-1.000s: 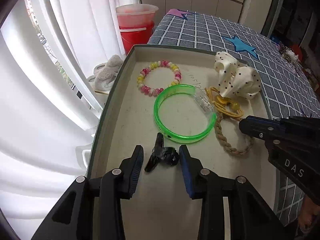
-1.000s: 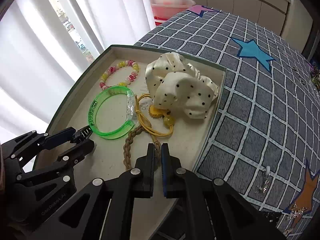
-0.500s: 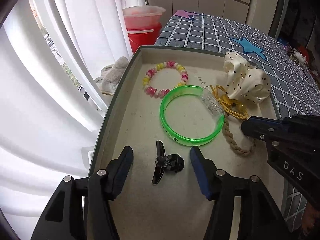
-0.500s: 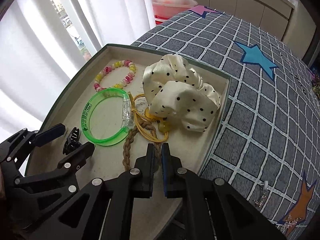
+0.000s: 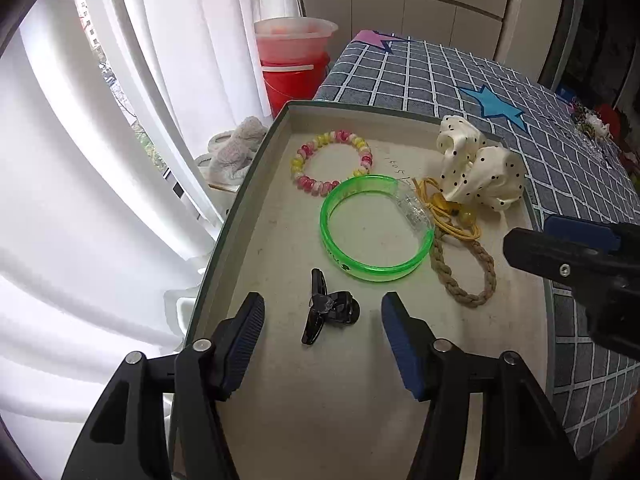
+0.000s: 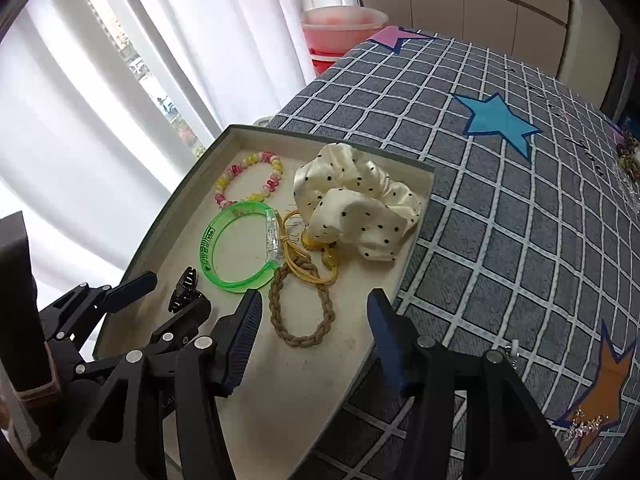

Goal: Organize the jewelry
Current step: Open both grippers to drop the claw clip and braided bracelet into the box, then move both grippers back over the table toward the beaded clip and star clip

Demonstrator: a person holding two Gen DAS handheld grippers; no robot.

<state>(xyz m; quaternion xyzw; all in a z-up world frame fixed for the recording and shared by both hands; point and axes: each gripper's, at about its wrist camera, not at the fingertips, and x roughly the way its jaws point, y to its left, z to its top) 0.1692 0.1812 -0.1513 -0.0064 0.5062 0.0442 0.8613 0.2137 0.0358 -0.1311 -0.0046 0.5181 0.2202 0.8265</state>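
Black clip (image 5: 328, 308) lies in tray (image 5: 240, 216), between wide-apart fingers of left gripper (image 5: 322, 334), not touched. Right gripper (image 6: 314, 338) spread wide too, nothing held, braid (image 6: 300, 308) just ahead. Step judged: clip put down. Next: another piece must be picked.

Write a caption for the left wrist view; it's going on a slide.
Open left gripper straddles a black hair claw in the tray.

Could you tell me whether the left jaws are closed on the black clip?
No, the left gripper is open, its jaws standing apart on either side of the clip without touching it.
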